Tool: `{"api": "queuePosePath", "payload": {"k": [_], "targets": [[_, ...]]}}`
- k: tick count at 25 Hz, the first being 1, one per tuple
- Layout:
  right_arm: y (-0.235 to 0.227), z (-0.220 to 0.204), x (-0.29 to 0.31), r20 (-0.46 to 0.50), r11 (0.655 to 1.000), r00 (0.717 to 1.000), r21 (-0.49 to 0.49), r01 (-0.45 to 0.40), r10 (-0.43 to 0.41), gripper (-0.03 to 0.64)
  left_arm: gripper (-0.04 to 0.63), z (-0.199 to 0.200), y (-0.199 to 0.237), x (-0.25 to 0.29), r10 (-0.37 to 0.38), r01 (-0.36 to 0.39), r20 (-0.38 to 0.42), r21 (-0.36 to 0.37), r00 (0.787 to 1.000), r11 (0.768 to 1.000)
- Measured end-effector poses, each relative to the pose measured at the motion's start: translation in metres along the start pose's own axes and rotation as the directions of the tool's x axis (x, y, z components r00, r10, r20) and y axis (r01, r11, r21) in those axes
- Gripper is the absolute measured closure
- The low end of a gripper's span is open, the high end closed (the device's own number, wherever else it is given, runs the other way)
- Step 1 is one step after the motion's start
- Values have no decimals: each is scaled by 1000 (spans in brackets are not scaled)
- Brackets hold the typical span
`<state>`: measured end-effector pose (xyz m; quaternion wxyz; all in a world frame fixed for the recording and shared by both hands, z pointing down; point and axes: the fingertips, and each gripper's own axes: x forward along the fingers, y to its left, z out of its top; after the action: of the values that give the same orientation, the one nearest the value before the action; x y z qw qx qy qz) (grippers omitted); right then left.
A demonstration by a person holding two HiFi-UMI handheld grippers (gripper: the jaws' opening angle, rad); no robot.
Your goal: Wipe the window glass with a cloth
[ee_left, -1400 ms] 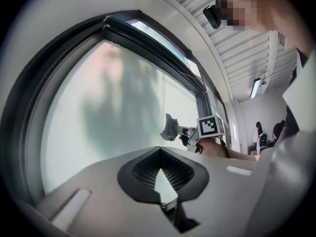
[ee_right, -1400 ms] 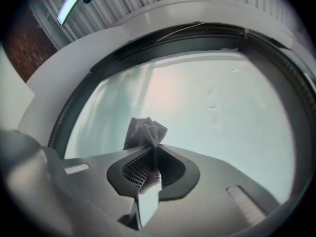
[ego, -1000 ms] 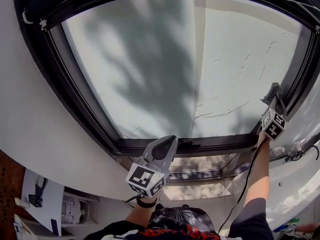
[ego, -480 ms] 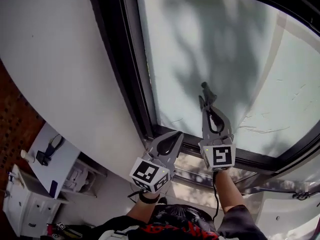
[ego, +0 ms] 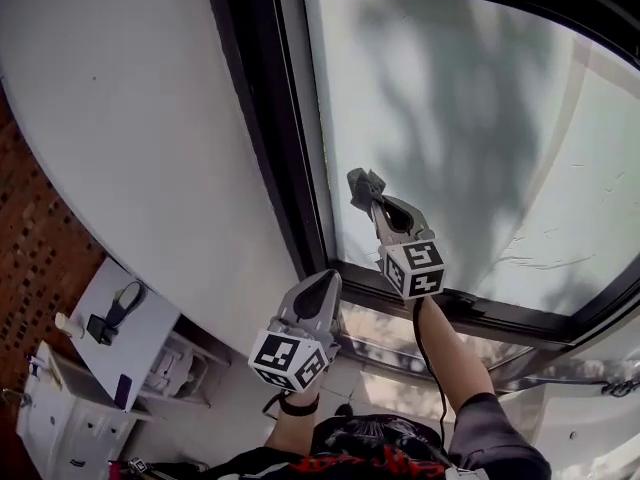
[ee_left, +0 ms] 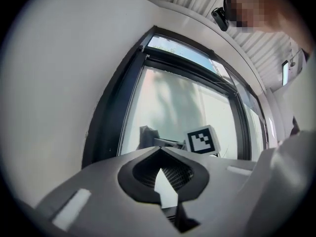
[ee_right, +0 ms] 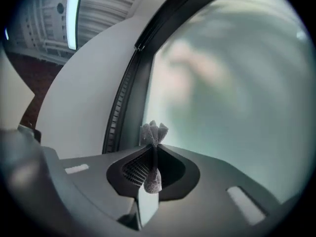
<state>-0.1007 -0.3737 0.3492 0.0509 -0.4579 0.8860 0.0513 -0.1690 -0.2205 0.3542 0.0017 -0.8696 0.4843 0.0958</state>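
Pinching a cloth [ego: 363, 183], the right gripper [ego: 374, 204] faces the window glass [ego: 480, 118]. The left gripper [ego: 326, 278] is clenched, empty.

My head camera looks from above my forearms at the window glass [ego: 480, 118], its dark frame [ego: 268, 148] and the white wall [ego: 120, 118] on the left, from a short way back. The camera on my left gripper [ego: 322, 280] sits lower and farther from the pane. It faces along its jaws at the frame's left side and sees my right gripper [ego: 375, 206] from behind. The right gripper's camera is very near the glass and faces along its jaws at the pane. All three views share the frame's left side.
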Motion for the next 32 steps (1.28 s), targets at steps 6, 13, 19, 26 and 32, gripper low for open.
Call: {"api": "queuePosePath", "payload": {"k": [6, 13, 19, 26, 32], "targets": [[-136, 18, -151, 100, 931, 933, -90, 355, -346, 589, 594, -17, -34, 43, -113, 113, -17, -20, 993, 993], [-296, 26, -350, 75, 685, 692, -101, 722, -718, 589, 594, -24, -132, 88, -340, 340, -15, 0, 940, 940], [-393, 18, -501, 22, 338, 342, -102, 936, -940, 589, 594, -18, -182, 100, -419, 419, 16, 9, 908, 908], [-289, 24, -381, 143, 688, 687, -47, 724, -713, 589, 594, -28, -162, 94, -325, 326, -14, 31, 945, 945], [-88, 15, -149, 166, 993, 980, -17, 119, -114, 589, 594, -27, -90, 59, -151, 153, -41, 50, 988, 987]]}}
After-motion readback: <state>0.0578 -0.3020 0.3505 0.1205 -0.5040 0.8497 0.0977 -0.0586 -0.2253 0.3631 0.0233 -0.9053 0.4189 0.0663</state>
